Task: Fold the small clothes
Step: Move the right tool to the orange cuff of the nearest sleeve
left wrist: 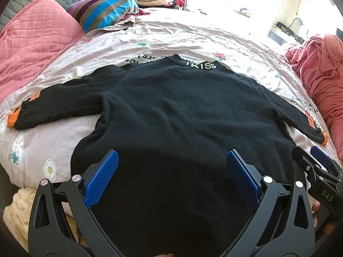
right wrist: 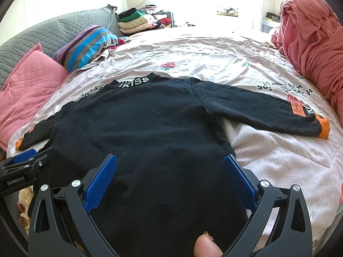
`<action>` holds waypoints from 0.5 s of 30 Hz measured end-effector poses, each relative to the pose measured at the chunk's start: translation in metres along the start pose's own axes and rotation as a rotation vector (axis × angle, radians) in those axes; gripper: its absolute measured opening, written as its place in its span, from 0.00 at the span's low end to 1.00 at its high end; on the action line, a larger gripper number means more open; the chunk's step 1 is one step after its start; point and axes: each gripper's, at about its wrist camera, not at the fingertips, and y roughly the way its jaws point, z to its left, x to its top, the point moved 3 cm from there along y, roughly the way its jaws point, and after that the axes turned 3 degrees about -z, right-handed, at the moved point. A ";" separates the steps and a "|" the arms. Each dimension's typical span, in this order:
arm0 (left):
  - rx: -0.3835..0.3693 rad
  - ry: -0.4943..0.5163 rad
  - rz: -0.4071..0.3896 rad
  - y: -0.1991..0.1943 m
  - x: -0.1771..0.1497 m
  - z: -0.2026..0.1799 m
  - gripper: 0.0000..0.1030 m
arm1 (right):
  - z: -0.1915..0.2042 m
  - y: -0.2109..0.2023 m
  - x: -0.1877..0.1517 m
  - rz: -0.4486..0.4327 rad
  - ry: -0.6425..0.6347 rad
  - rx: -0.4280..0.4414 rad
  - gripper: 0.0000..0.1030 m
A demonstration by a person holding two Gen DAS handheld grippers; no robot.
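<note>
A small black sweater (left wrist: 171,111) with orange cuffs and white "KISS" lettering on the collar lies flat on the bed, sleeves spread to both sides, hem towards me. It also shows in the right wrist view (right wrist: 150,128). My left gripper (left wrist: 172,162) is open and empty, its blue pads above the hem's left part. My right gripper (right wrist: 170,165) is open and empty above the hem's right part. The right gripper shows at the edge of the left wrist view (left wrist: 317,162), and the left gripper at the edge of the right wrist view (right wrist: 25,160).
The bed has a pale floral cover (left wrist: 193,34). Pink quilted pillow (left wrist: 32,42) and striped pillow (left wrist: 105,8) lie at far left. A pink blanket heap (right wrist: 310,42) sits at right. Folded clothes (right wrist: 139,19) are stacked at the back. A cream knit (left wrist: 17,209) lies at near left.
</note>
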 end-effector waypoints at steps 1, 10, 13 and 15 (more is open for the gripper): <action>-0.001 0.003 0.000 0.001 0.002 -0.002 0.92 | -0.001 0.001 0.002 -0.003 0.002 -0.001 0.96; -0.006 0.015 -0.001 0.015 0.024 -0.010 0.92 | -0.021 0.016 0.028 -0.021 0.027 -0.031 0.96; -0.003 0.017 -0.002 0.021 0.032 -0.015 0.92 | -0.029 0.019 0.036 -0.037 0.028 -0.057 0.96; -0.007 0.018 -0.003 0.022 0.035 -0.017 0.92 | -0.036 0.022 0.042 -0.046 0.040 -0.071 0.96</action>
